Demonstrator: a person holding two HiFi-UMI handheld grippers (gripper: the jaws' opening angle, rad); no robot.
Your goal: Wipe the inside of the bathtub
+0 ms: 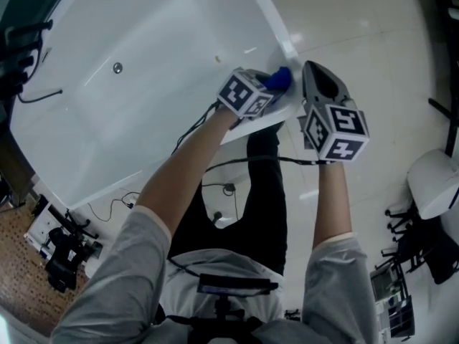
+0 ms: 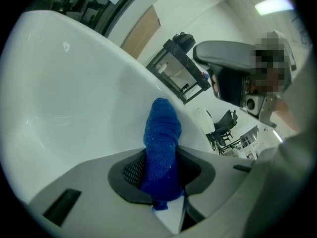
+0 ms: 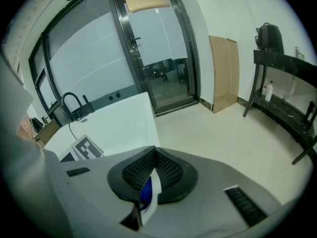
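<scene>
At the tub's near rim, head view: the left gripper (image 1: 267, 92) is held over the bathtub (image 1: 143, 120) edge with a cloth (image 1: 281, 79) at its tip, presumably to reach the inner wall. The right gripper (image 1: 317, 74) is kept outside, over the floor.

Left gripper view: jaws are clamped on the cloth. Its long axis runs along the jaws, with the free end pointed at the rim.

Right gripper view: jaws are closed, nothing gripped.

Grey sleeves (image 1: 118, 278), black trousers (image 1: 267, 192)
</scene>
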